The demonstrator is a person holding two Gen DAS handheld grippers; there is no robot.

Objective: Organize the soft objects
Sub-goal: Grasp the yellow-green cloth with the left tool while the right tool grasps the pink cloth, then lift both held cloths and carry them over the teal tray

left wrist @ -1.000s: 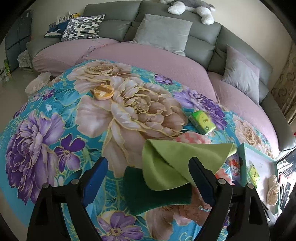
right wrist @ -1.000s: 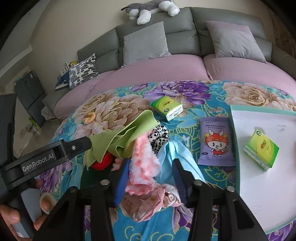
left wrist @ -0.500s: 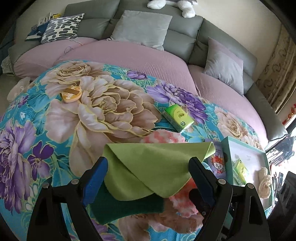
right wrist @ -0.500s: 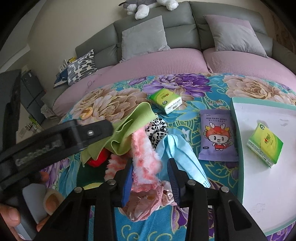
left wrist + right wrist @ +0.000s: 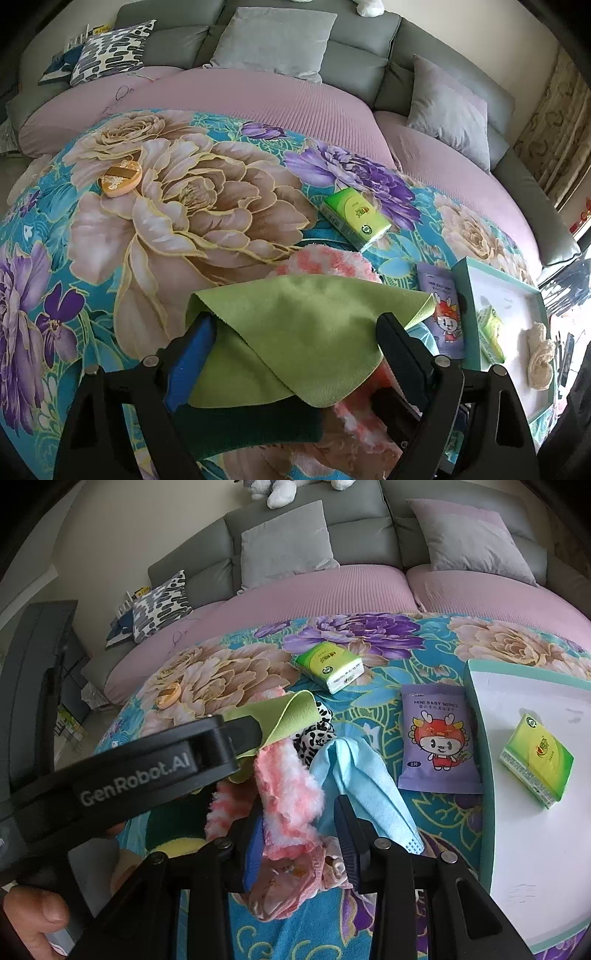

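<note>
My right gripper jaws clamp the pink fluffy cloth, long axis running away from me. Left gripper jaws wide, astride the green cloth.

Curved grey sofa with mauve seat covers, grey cushions, cream wall, daylight
</note>
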